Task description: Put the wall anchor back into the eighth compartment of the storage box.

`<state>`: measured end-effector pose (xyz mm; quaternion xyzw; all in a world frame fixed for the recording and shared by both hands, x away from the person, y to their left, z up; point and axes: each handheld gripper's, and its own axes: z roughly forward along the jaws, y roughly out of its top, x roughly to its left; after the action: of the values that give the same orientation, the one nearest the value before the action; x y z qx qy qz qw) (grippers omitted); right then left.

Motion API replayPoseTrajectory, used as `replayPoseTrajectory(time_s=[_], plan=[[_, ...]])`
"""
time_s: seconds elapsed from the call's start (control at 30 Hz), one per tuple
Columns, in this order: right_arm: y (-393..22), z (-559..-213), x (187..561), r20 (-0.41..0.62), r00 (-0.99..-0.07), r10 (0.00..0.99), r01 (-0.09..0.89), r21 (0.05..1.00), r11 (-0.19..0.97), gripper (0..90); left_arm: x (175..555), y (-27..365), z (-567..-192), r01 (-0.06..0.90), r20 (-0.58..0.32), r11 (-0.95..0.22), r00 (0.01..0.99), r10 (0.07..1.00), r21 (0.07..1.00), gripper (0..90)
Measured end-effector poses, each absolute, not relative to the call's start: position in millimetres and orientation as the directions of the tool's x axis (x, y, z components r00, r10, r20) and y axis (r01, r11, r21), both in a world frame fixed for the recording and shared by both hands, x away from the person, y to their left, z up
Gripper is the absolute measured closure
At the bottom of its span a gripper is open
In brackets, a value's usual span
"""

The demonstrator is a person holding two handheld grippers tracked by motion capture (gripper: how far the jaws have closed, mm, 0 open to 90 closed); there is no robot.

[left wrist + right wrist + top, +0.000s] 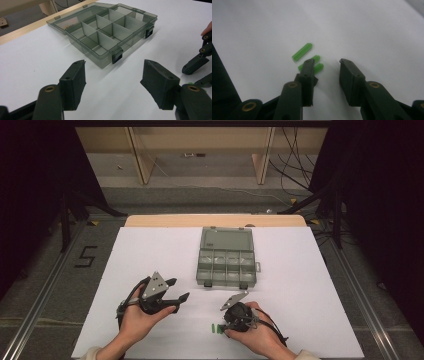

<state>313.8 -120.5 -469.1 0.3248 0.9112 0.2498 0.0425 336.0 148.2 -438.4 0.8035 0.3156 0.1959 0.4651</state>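
Jaws of the right gripper [325,67] stood partly apart, holding nothing, tipped down over three ribbed green plastic plugs [302,51] near the counter's [300,285] front edge, apparently to pick one. Left gripper [113,75] hung wide and empty, facing the smoky, translucent compartment box [227,260], lid open, toward the far edge.
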Motion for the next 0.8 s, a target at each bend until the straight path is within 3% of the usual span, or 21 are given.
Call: replayPoseTrajectory(time_s=[0.3,0.4,0.57,0.8], plan=[[-119.2,-467.7,311.3,0.004,-0.819,0.573,0.512,0.456,0.728,73.2,336.1,148.7,-438.1,0.324,0.021,-0.367,0.724,0.69,0.872,35.2],[-120.0,-467.5,312.2,0.039,-0.807,0.589,0.536,0.465,0.704,68.4,336.0,148.8,-437.9,0.325,0.021,-0.367,0.723,0.69,0.872,35.2],[-121.8,-459.9,315.2,0.098,-0.776,0.623,0.573,0.521,0.632,67.7,336.5,148.7,-438.2,0.327,0.017,-0.362,0.721,0.693,0.873,35.2],[-116.4,-467.2,315.5,0.128,-0.767,0.628,0.597,0.5,0.627,66.4,336.7,149.1,-438.1,0.324,0.018,-0.362,0.723,0.691,0.874,35.4]])
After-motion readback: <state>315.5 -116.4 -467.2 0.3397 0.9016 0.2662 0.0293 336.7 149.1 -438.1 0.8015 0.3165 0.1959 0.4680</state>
